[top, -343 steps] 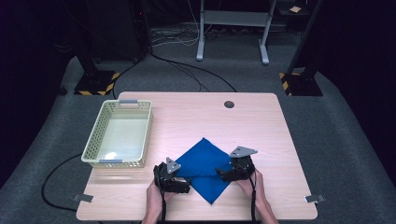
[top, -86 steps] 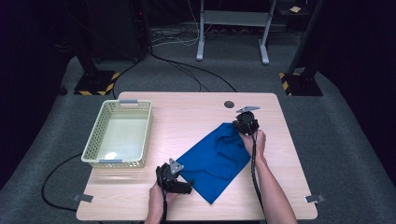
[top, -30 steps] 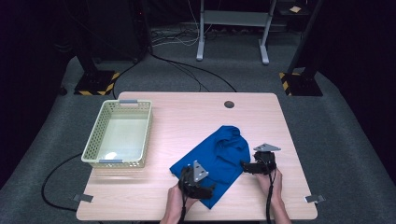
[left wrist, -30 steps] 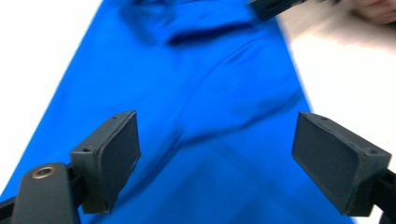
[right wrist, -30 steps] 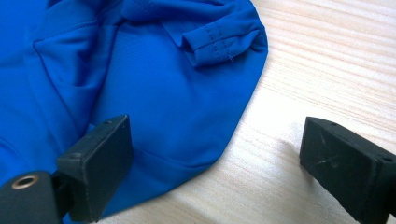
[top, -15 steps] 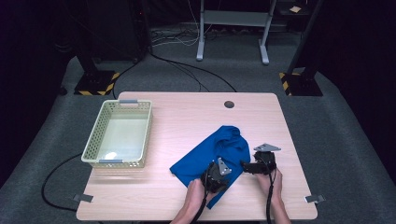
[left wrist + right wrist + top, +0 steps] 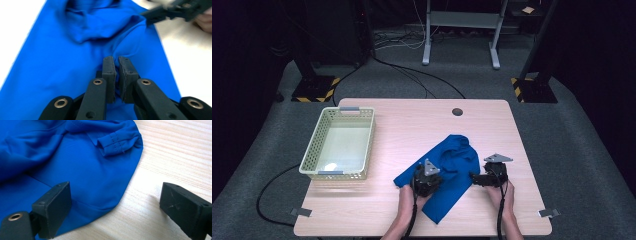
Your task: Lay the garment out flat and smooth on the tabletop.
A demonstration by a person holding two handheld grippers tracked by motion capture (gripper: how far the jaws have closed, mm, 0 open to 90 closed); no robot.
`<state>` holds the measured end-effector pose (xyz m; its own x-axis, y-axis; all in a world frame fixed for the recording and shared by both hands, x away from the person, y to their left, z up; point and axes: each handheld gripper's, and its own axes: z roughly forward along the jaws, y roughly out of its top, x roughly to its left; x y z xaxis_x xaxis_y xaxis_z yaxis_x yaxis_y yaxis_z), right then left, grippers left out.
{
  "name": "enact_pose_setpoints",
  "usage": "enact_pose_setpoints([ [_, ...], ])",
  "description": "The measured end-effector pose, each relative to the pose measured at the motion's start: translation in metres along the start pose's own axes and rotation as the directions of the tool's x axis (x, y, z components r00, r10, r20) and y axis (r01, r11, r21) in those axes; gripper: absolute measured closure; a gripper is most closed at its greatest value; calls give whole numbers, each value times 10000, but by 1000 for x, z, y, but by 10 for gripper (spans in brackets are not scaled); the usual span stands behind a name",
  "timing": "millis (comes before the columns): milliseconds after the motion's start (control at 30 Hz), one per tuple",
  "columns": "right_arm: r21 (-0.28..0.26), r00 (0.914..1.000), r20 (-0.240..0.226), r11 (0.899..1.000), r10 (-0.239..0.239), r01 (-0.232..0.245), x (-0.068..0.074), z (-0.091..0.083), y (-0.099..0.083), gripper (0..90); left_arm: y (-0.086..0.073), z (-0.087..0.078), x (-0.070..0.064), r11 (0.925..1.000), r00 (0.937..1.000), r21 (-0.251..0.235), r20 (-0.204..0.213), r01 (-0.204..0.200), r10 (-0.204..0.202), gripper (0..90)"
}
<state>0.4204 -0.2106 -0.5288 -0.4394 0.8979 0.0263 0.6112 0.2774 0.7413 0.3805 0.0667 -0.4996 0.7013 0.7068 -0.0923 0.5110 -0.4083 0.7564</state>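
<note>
Since half a second ago the left gripper [image 7: 435, 179] has slid further toward the middle of the crumpled blue cloth [image 7: 451, 170], which now looks pulled a little more toward the near edge, while the right gripper [image 7: 474, 178] has stayed at the cloth's right border. The blue cloth lies on the pale wooden table [image 7: 412, 125], right of centre and toward the person's side, its far end bunched into a rounded hump and its near corner pointing at the table edge. In the left gripper view the black jaws are pressed almost together on a small raised fold of the cloth [image 7: 75, 62]; the fabric between the pads is barely visible, so the pinch itself is hard to make out. In the right gripper view the jaws stand wide apart, one over the cloth's [image 7: 75, 165] curved edge, the other over bare wood, and a stitched hem is tucked on top. The person's hands [image 7: 404, 205] are cut off at the bottom of the high view. A cream perforated plastic basket [image 7: 319, 152] sits well apart at the left.
</note>
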Motion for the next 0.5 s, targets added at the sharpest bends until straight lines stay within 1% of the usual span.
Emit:
enact_pose_setpoints([
  [67, 0, 10000, -1, 10000, 13, -13, 0, 0, 0, 99, -4, -6, 14, 9990, 9990, -16, -7, 455, -455, 835],
  [167, 3, 10000, 0, 10000, 10, -10, 0, 0, 0, 99, -11, -12, 30, 9949, 9949, 38, -42, 1006, -1006, 833],
  [200, 1, 10000, 1, 10000, 17, -17, 0, 0, 0, 99, -13, -13, 34, 9931, 9932, 73, -72, 1166, -1166, 830],
  [233, 6, 10000, -1, 10000, 8, -8, 0, 0, 0, 99, -15, -14, 37, 9918, 9919, 104, 6, 1273, -1273, 824],
  [267, 3, 10000, 3, 10000, 9, -9, 0, 0, 0, 99, -16, -15, 40, 9915, 9916, 178, 93, 1289, -1291, 803],
  [300, 1, 10000, 3, 10000, 17, -17, 0, 0, 0, 99, -17, -15, 41, 9907, 9910, 241, 62, 1337, -1339, 767],
  [333, 2, 10000, 7, 10000, 18, -18, 0, 0, 0, 99, -17, -15, 41, 9899, 9904, 328, 74, 1378, -1381, 694],
  [367, 0, 10000, 5, 10000, 17, -17, 0, 0, 0, 99, -16, -16, 41, 9898, 9903, 338, 78, 1384, -1388, 635],
  [433, -1, 10000, 4, 10000, 17, -17, 0, 0, 0, 100, -16, -17, 39, 9907, 9909, 263, 101, 1338, -1341, 549],
  [467, 2, 10000, 7, 10000, 19, -19, 0, 0, 0, 99, -12, -19, 35, 9924, 9926, 166, 25, 1216, -1217, 490],
  [500, 2, 10000, 6, 10000, 21, -21, 0, 0, 0, 100, -10, -19, 32, 9937, 9938, 134, -17, 1109, -1109, 451],
])
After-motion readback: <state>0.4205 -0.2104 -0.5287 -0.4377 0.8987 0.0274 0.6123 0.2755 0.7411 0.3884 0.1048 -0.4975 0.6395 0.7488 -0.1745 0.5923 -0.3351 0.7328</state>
